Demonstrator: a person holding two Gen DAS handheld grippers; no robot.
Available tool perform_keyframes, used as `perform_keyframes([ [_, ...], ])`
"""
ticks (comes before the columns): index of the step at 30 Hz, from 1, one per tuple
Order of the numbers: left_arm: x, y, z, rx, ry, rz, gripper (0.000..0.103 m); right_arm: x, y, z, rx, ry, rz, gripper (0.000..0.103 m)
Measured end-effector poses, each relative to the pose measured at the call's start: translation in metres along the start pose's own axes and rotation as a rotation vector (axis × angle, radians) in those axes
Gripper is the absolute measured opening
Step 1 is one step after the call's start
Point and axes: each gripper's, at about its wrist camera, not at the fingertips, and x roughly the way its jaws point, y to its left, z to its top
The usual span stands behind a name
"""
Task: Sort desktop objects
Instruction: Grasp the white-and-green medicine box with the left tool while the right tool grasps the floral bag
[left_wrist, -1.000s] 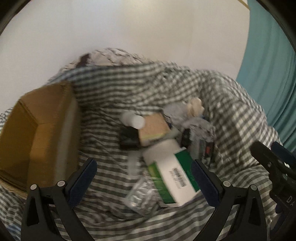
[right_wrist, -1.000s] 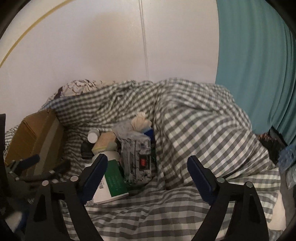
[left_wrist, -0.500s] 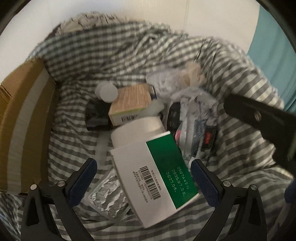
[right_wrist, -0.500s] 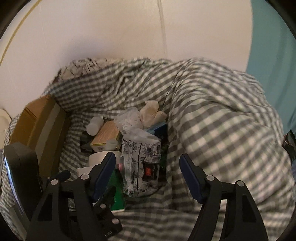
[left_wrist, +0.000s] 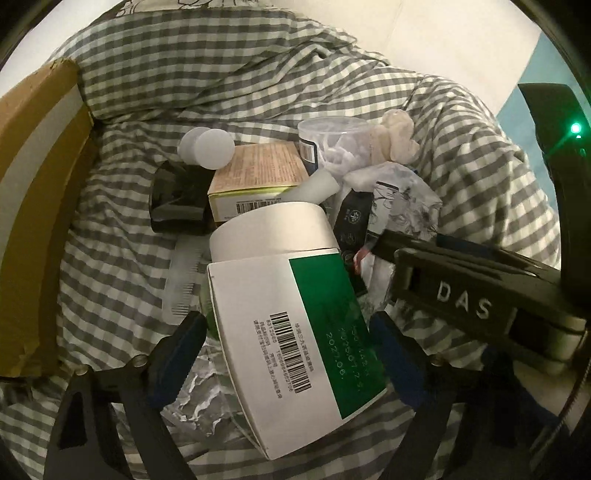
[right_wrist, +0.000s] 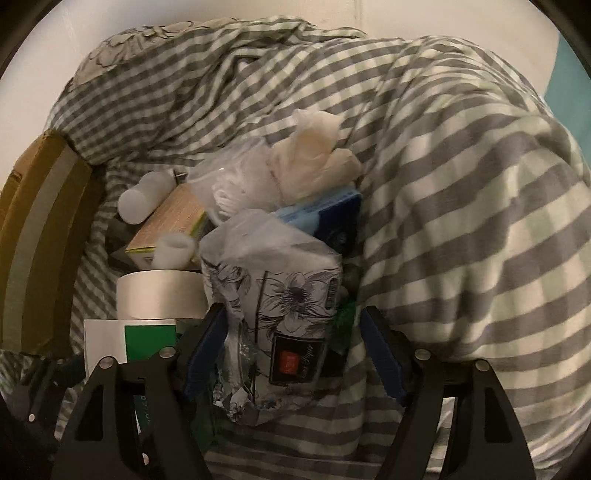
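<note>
Left gripper (left_wrist: 286, 354) jaws closing in, straddling white-and-green cardboard box (left_wrist: 291, 347) at 6 o'clock, pads not yet pressing. Right gripper (right_wrist: 291, 350) jaws also narrowing around floral-print plastic tissue pack (right_wrist: 280, 306), no squeeze visible. Behind: white tape roll (left_wrist: 273, 232), tan carton (left_wrist: 258, 171) on grey checked cloth (left_wrist: 122, 236).

A rumpled grey-and-white checked cloth (left_wrist: 229, 74) spreads under everything and bunches high at the right, against a white wall (right_wrist: 184, 11), with a strip of teal curtain (left_wrist: 532, 85) at the far right edge.
</note>
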Motion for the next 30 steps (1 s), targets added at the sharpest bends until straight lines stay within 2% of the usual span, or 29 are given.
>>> perform_keyframes([
  [1, -0.001, 0.0, 0.0, 0.004, -0.002, -0.007, 0.09, -0.001, 0.0, 0.0, 0.002, -0.004, -0.003, 0.053],
  [2, -0.001, 0.001, 0.0, 0.003, -0.003, -0.013, 0.09, -0.002, -0.002, -0.001, 0.009, -0.01, -0.003, 0.042],
  [4, -0.004, 0.003, -0.001, 0.007, -0.007, -0.022, 0.088, -0.006, -0.005, -0.004, 0.027, -0.025, 0.021, 0.03],
  [5, -0.007, 0.005, -0.001, 0.012, -0.019, -0.017, 0.063, -0.01, -0.006, -0.005, 0.032, -0.035, 0.035, 0.025],
  [6, -0.011, 0.006, -0.001, 0.019, -0.035, -0.021, 0.063, -0.015, -0.007, -0.006, 0.037, -0.05, 0.044, 0.022],
  [9, -0.018, 0.01, 0.0, 0.032, -0.041, -0.024, 0.052, -0.026, -0.005, -0.007, 0.04, -0.088, 0.042, 0.017],
  [13, -0.025, 0.012, -0.002, 0.033, -0.042, -0.035, 0.051, -0.044, 0.001, -0.01, 0.046, -0.142, 0.063, 0.013],
  [15, -0.028, 0.012, -0.003, 0.024, -0.034, -0.04, 0.054, -0.055, 0.004, -0.013, 0.048, -0.183, 0.064, 0.013],
  [16, -0.028, 0.01, -0.004, 0.024, -0.018, -0.034, 0.067, -0.061, 0.005, -0.014, 0.051, -0.204, 0.063, 0.013],
  [17, -0.026, 0.007, -0.005, 0.023, -0.011, -0.028, 0.084, -0.068, 0.004, -0.016, 0.054, -0.226, 0.059, 0.013],
  [18, -0.026, 0.004, -0.006, 0.022, -0.01, -0.018, 0.09, -0.076, 0.003, -0.018, 0.058, -0.249, 0.049, 0.013],
  [22, -0.027, -0.014, -0.002, 0.047, -0.03, 0.017, 0.091, -0.102, 0.005, -0.019, 0.049, -0.319, -0.013, 0.012],
  [23, -0.028, -0.02, -0.001, 0.048, -0.038, 0.036, 0.095, -0.109, 0.006, -0.018, 0.041, -0.334, -0.029, 0.012],
  [25, -0.021, -0.029, 0.002, 0.055, -0.047, 0.125, 0.1, -0.122, 0.007, -0.015, 0.025, -0.366, -0.067, 0.012],
  [28, 0.003, -0.037, -0.001, 0.065, 0.027, 0.179, 0.1, -0.135, 0.003, -0.013, 0.02, -0.393, -0.084, 0.012],
  [30, 0.015, -0.041, -0.003, 0.087, 0.042, 0.241, 0.1, -0.137, 0.002, -0.012, 0.011, -0.398, -0.095, 0.013],
])
